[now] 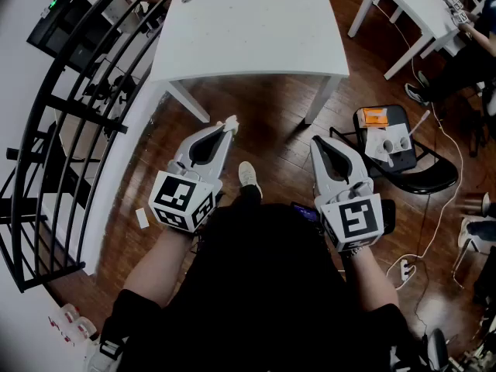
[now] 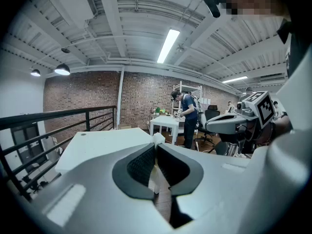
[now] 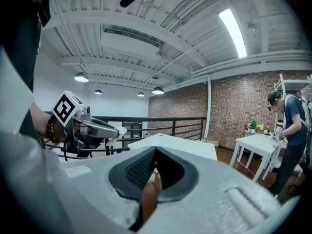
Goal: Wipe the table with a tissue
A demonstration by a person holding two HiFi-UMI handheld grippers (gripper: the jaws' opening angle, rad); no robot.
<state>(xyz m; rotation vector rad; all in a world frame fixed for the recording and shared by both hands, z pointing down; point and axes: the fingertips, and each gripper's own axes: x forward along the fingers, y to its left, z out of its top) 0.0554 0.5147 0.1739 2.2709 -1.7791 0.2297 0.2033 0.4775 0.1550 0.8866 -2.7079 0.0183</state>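
Currently: left gripper point(image 1: 225, 129) clamped on tissue point(image 1: 231, 121), short of near edge of table point(image 1: 248, 29); right gripper point(image 1: 318, 142) closed, empty. Risk: thin pinch may slip under wiping drag.

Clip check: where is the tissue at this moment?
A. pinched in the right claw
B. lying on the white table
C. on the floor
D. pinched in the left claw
D: the tissue pokes out from the closed tips of the left claw, which is short of the white table.
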